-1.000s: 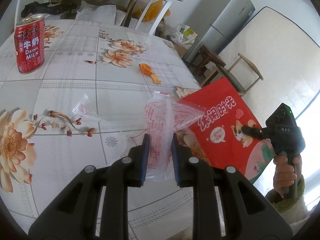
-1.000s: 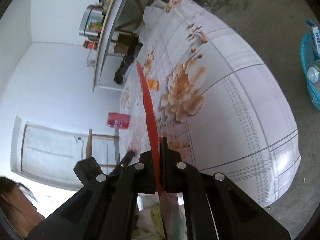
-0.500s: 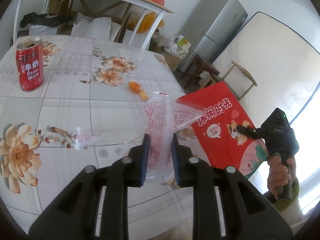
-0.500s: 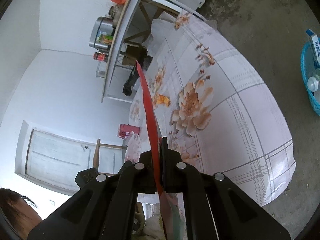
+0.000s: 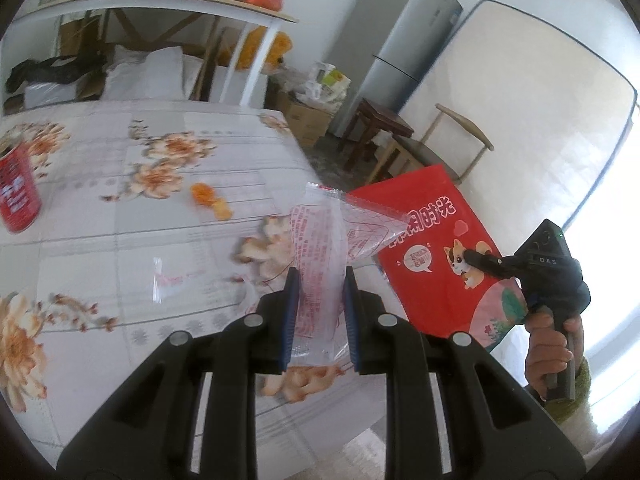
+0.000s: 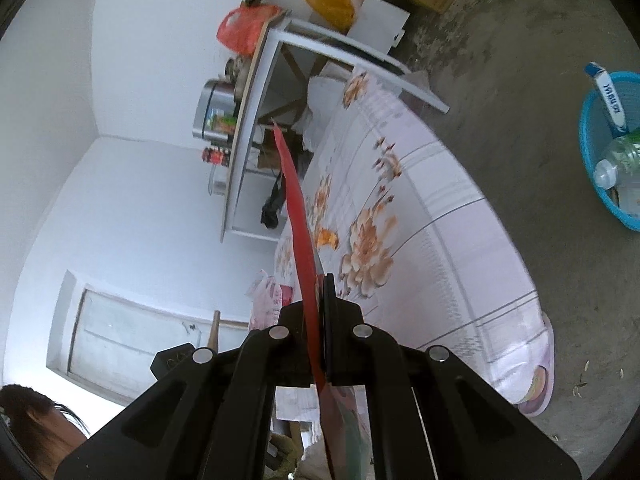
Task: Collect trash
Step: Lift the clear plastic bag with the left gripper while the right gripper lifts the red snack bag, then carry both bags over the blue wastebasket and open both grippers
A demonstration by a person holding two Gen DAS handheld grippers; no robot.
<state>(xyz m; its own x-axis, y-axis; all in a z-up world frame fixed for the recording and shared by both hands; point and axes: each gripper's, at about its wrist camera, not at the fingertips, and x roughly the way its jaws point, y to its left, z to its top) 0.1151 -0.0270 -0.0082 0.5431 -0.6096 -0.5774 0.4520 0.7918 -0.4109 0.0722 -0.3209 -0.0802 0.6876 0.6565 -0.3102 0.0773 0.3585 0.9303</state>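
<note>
- The left tool [image 5: 318,308] grips a clear wrapper [image 5: 320,264] with red print between its blue pads, lifted off the tabletop [image 5: 120,248].
- The right tool [image 6: 320,316] is clamped tight on a red snack bag [image 6: 298,216], seen edge-on from its own camera. From the left view the bag [image 5: 432,252] hangs beyond the tabletop's edge, its printed face towards the camera.
- Both pieces are in the air, just beside each other; the wrapper's upper corner overlaps the bag's edge in the left view, though I cannot tell whether they touch.
- Picked up so far: two pieces, neither yet dropped anywhere.
- A blue basket [image 6: 600,168] on the floor already holds a bottle and a carton; it looks like the place for trash, well apart from the tools.
- Left on the tabletop: a red can [image 5: 16,196] at the far left, orange peel scraps [image 5: 210,200], and a small clear scrap [image 5: 168,280].
- Judged from this, the task is in its early-to-middle part: carry these two over, then return for the rest.
</note>
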